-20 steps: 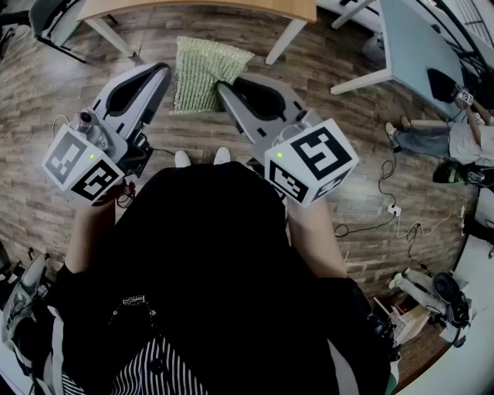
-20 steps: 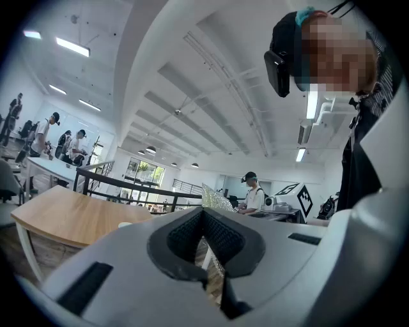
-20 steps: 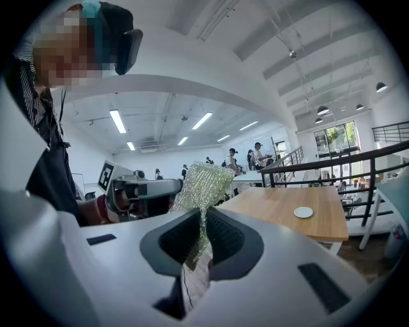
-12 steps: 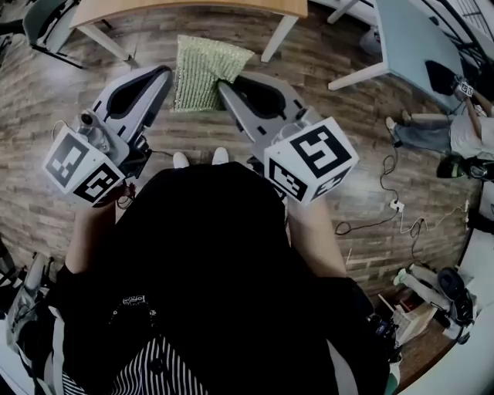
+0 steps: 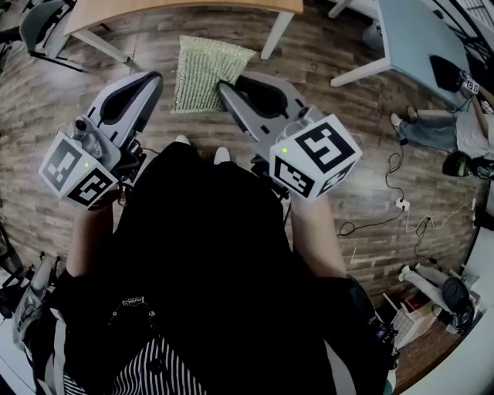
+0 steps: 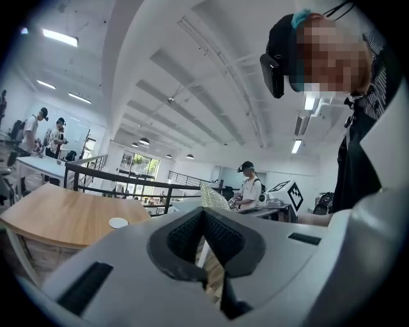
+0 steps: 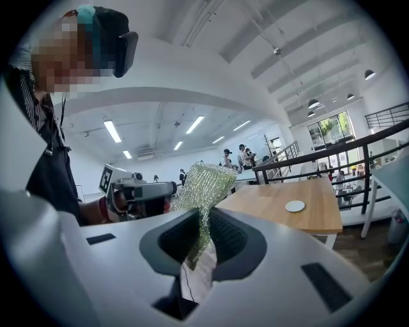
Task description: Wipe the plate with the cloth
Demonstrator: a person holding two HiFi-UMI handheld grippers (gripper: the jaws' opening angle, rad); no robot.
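Since the earlier head view little has shifted. Our left gripper (image 5: 152,78) sits a touch lower and further out, and the light wooden table (image 5: 193,6) has slid nearer the top edge. Our right gripper (image 5: 225,86) holds much the same place. Its jaws are clenched on one edge of the pale green knitted cloth (image 5: 202,73), which spreads out past the tips above the plank floor.

The left gripper view shows that gripper's jaws closed tip to tip, with nothing between them. The small white round plate (image 7: 294,205) lies on the table, well apart from both grippers. It is visible only in the gripper views, and the head view does not show it.

We judge that we are still in the approach, with the cloth in hand and no wiping begun. The next move calls for stepping up to the table and lowering the cloth flat onto the plate. The free left gripper may need to steady the plate's rim so it does not slide.
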